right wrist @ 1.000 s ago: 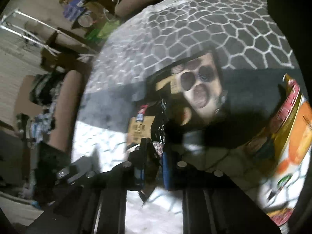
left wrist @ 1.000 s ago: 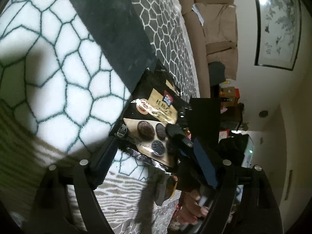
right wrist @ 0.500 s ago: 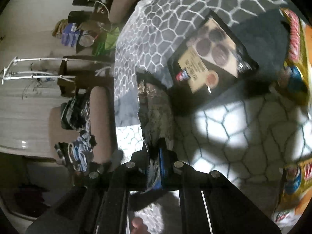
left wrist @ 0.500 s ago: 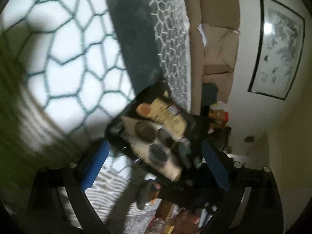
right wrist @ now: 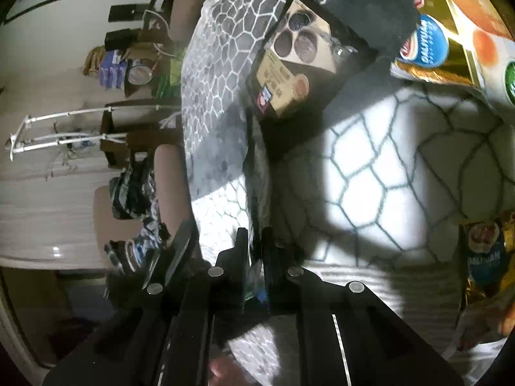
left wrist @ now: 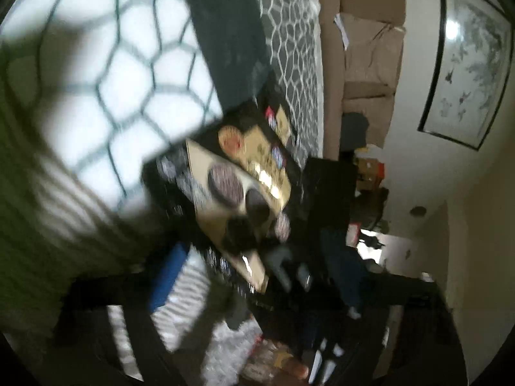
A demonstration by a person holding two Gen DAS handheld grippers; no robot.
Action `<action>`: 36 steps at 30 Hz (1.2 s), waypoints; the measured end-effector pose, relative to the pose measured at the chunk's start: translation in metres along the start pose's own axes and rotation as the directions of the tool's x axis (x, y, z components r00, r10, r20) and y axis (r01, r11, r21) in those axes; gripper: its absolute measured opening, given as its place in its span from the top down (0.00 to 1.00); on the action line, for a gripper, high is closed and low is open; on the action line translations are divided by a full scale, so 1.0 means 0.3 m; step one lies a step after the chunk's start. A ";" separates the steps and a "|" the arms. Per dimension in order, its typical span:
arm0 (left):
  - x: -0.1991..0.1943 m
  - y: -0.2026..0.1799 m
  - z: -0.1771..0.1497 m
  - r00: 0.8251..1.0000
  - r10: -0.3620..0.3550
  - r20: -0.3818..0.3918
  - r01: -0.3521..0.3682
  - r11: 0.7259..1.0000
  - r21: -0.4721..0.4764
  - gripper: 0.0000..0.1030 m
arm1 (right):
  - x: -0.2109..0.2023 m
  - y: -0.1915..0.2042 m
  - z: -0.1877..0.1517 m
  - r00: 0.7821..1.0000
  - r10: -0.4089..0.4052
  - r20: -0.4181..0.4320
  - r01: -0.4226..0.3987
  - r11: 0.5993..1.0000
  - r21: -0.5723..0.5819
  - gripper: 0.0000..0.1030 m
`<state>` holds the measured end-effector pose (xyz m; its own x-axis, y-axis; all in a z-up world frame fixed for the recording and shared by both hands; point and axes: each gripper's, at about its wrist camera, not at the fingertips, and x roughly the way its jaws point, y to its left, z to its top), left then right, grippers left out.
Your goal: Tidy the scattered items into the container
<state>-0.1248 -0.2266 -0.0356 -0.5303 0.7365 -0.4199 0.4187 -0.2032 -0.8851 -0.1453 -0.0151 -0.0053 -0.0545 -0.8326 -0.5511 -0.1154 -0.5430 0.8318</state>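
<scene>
A black cookie package with a tan label and dark round cookies lies tilted on the honeycomb rug. It sits between the fingers of my left gripper, whose jaws are closing. The blue pads do not visibly press on it, and this view is blurred. In the right wrist view the same package lies ahead. My right gripper is shut on a thin dark snack packet, seen edge-on and rising from its jaws.
A large orange and gold snack bag lies at the upper right, and another bag with a blue label at the right edge. A black box shape stands behind the package. A beige sofa borders the rug.
The cookie package has grown larger and closer between the left fingers, which spread and then narrowed. The right view has rolled, and its held packet now shows edge-on.
</scene>
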 end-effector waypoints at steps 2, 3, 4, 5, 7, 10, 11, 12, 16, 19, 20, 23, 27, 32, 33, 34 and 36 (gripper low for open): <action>0.009 -0.013 0.016 1.000 0.024 0.006 -0.024 0.999 0.038 0.56 | 0.000 0.000 -0.019 1.000 -0.027 -0.003 0.026 0.999 -0.035 0.90; 0.015 -0.010 0.023 1.000 0.022 0.007 -0.022 0.999 0.040 0.61 | -0.003 0.002 -0.029 0.999 -0.055 0.002 0.055 0.996 -0.064 0.90; 0.026 -0.001 0.027 1.000 0.027 -0.001 -0.027 0.999 0.035 0.75 | -0.005 0.003 -0.034 0.998 -0.070 0.006 0.070 0.994 -0.082 0.90; 0.033 0.006 0.028 0.999 0.032 -0.006 -0.032 0.999 0.029 0.92 | -0.007 0.001 -0.039 0.997 -0.082 0.007 0.082 0.992 -0.098 0.90; 0.045 0.019 0.030 1.000 0.021 -0.012 -0.020 1.000 0.018 0.92 | -0.013 -0.012 -0.050 0.995 -0.104 0.008 0.104 0.988 -0.116 0.89; 0.070 0.023 0.029 1.000 0.009 -0.028 -0.009 1.000 0.007 0.92 | -0.027 -0.037 -0.053 0.993 -0.117 0.018 0.119 0.986 -0.116 0.89; 0.069 0.024 0.026 0.999 0.015 -0.029 -0.015 1.000 0.007 0.92 | -0.031 -0.043 -0.050 0.993 -0.116 0.023 0.118 0.988 -0.105 0.89; 0.075 0.019 0.021 0.999 0.019 -0.029 -0.019 1.000 0.009 0.92 | -0.036 -0.047 -0.046 0.992 -0.118 0.038 0.121 0.988 -0.098 0.88; 0.072 0.004 -0.003 0.999 -0.013 -0.041 0.013 1.000 0.012 0.92 | -0.056 -0.045 -0.007 0.985 -0.124 0.124 0.134 0.987 -0.083 0.77; 0.064 -0.004 -0.005 0.998 -0.037 -0.052 0.037 0.999 -0.001 0.92 | -0.046 -0.042 0.017 0.984 -0.107 0.143 0.116 0.992 -0.058 0.73; 0.063 -0.002 -0.003 0.998 -0.040 -0.052 0.039 0.999 -0.007 0.92 | -0.044 -0.041 0.022 0.984 -0.101 0.148 0.110 0.992 -0.056 0.70; 0.064 0.019 0.008 0.996 -0.054 -0.065 0.052 0.998 -0.031 0.92 | -0.044 -0.035 0.040 0.980 -0.094 0.176 0.103 0.994 -0.044 0.66; 0.067 0.036 0.015 0.996 -0.054 -0.071 0.051 0.998 -0.039 0.92 | -0.056 -0.037 0.074 0.970 -0.091 0.224 0.101 0.994 -0.034 0.65; 0.041 0.017 0.022 0.997 -0.019 -0.076 0.018 1.000 -0.009 0.86 | -0.035 0.015 0.084 0.975 -0.077 0.207 0.104 0.987 -0.123 0.93; 0.021 0.010 0.029 0.998 -0.012 -0.062 0.011 1.000 -0.005 0.82 | -0.039 0.023 0.084 0.976 -0.074 0.203 0.102 0.986 -0.132 0.94; -0.007 0.007 0.040 0.999 -0.017 -0.042 0.017 1.000 -0.001 0.66 | -0.047 0.033 0.081 0.976 -0.075 0.202 0.105 0.984 -0.141 0.94; -0.048 0.014 0.071 0.998 -0.050 -0.026 0.050 0.999 -0.006 0.34 | -0.062 0.042 0.076 0.980 -0.052 0.190 0.079 0.987 -0.139 0.94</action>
<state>-0.1312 -0.2519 -0.0375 -0.5308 0.7624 -0.3700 0.3964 -0.1625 -0.9036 -0.1685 -0.0040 0.0137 -0.2361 -0.7676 -0.5959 0.0195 -0.6168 0.7869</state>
